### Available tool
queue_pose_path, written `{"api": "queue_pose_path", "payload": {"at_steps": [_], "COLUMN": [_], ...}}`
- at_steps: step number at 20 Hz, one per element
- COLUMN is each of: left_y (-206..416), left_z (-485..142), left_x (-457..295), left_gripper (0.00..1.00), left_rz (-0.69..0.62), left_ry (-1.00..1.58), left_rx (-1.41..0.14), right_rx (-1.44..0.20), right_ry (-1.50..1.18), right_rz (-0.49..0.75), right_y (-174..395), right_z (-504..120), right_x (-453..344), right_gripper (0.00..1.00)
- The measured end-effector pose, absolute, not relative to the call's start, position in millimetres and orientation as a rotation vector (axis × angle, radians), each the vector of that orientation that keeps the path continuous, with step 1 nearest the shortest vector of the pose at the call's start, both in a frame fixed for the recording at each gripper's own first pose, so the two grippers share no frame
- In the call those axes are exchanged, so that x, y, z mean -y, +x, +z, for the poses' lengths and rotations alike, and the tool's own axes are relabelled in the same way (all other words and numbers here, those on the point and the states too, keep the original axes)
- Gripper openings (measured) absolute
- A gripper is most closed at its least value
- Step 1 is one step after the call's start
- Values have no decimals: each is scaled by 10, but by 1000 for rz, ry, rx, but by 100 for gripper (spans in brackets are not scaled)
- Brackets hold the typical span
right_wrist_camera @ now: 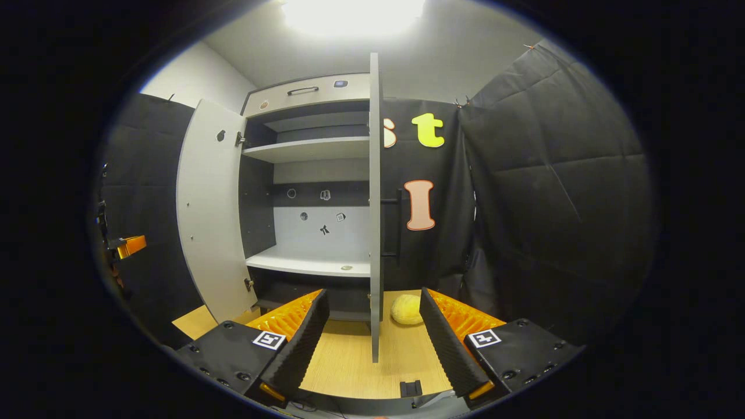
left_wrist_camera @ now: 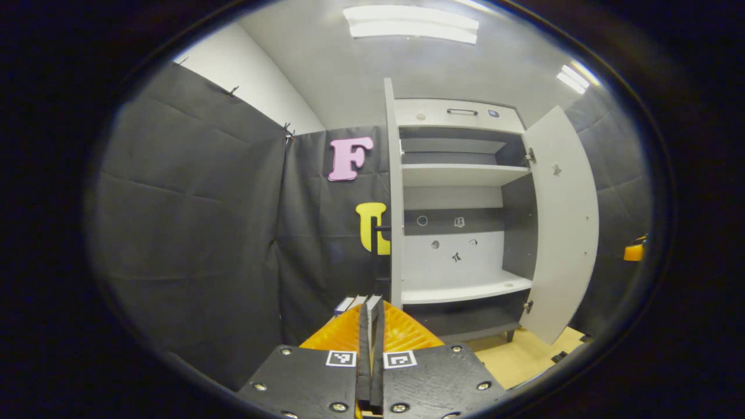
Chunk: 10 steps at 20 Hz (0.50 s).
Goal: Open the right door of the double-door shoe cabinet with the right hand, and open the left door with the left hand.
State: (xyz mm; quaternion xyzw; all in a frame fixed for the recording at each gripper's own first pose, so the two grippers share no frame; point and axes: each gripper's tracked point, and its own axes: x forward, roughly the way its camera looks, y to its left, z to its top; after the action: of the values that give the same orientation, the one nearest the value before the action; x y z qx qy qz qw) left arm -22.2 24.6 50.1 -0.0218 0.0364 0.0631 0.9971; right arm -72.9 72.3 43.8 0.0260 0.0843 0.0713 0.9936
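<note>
Left gripper view, hidden parts: the left door (left_wrist_camera: 396, 192) of the shoe cabinet (left_wrist_camera: 460, 110) stood edge-on, so its face was hidden; its handle (left_wrist_camera: 381, 228) showed only as a short dark stub.
Left gripper view, counts: two doors, both swung open; two pale shelves (left_wrist_camera: 463, 173) inside; several small marks on the back panel, too small to identify.
Left gripper view, gripper: the left gripper (left_wrist_camera: 370, 311) had its fingers pressed together with nothing between them, below and just left of the left door's edge, not touching it.
Left gripper view, far side: the right door (left_wrist_camera: 563, 221) stood wide; an orange part (left_wrist_camera: 634, 250) beyond it was cut off.

Right gripper view, hidden parts: the right door (right_wrist_camera: 375, 203) stood edge-on, covering part of the cabinet; its dark bar handle (right_wrist_camera: 398, 222) showed beside it.
Right gripper view, counts: two open doors; one yellowish lump (right_wrist_camera: 406, 309) on the wooden floor (right_wrist_camera: 349, 361), identity unclear.
Right gripper view, gripper: the right gripper (right_wrist_camera: 372, 317) had its fingers spread apart; the right door's lower edge lay between them, contact not visible.
Right gripper view, far side: the left door (right_wrist_camera: 209, 215) stood open.
</note>
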Motion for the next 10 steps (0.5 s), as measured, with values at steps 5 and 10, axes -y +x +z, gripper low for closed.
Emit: {"api": "queue_pose_path", "payload": {"at_steps": [5, 10], "left_y": [-328, -382], "left_z": [447, 503], "left_x": [-278, -355], "left_gripper": [26, 74], "left_rz": [157, 168], "left_ry": [-49, -14], "left_rx": [-82, -70], "right_rx": [-145, -126], "right_ry": [41, 49], "right_rz": [154, 154], "right_y": [-741, -727], "right_z": [517, 585], "right_x": [-739, -764], "right_gripper": [98, 98]}}
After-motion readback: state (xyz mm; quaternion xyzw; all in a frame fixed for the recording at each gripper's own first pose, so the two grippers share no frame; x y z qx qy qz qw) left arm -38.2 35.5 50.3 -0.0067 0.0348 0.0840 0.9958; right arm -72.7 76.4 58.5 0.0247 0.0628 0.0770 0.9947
